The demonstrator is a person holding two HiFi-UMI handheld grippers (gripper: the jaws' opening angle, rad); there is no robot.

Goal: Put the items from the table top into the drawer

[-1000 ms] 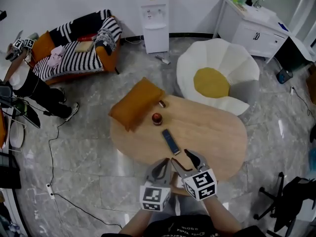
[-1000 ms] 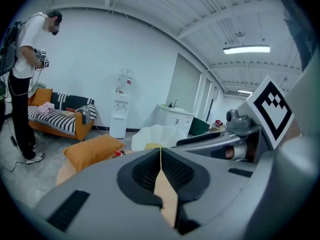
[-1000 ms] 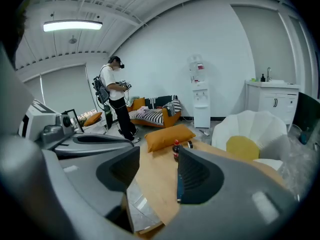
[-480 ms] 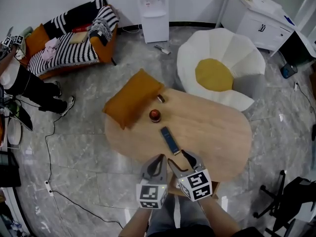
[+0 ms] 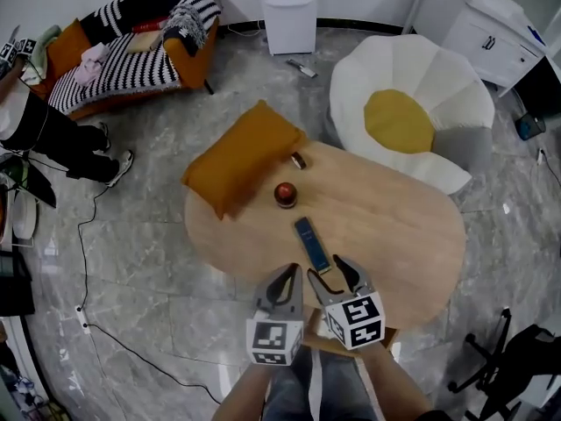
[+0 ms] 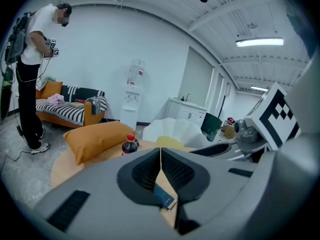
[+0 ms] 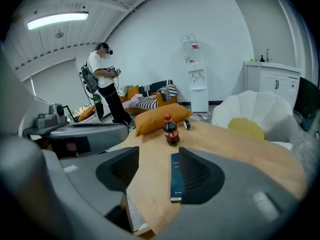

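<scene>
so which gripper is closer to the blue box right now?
Right. The right gripper, jaws open, has the blue box just ahead of its tips, by one jaw. The left gripper, jaws together, sits further to the box's left at the table edge.

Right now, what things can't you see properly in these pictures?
- Drawer: head view, cannot be made out; the left hand-held gripper and right hand-held gripper cover the table's near edge.
- Blue box: left gripper view, mostly hidden behind the shut jaws.
- Small roll by the orange cushion: head view, too small to identify.
- Bottle label: head view, seen from above, unreadable.
</scene>
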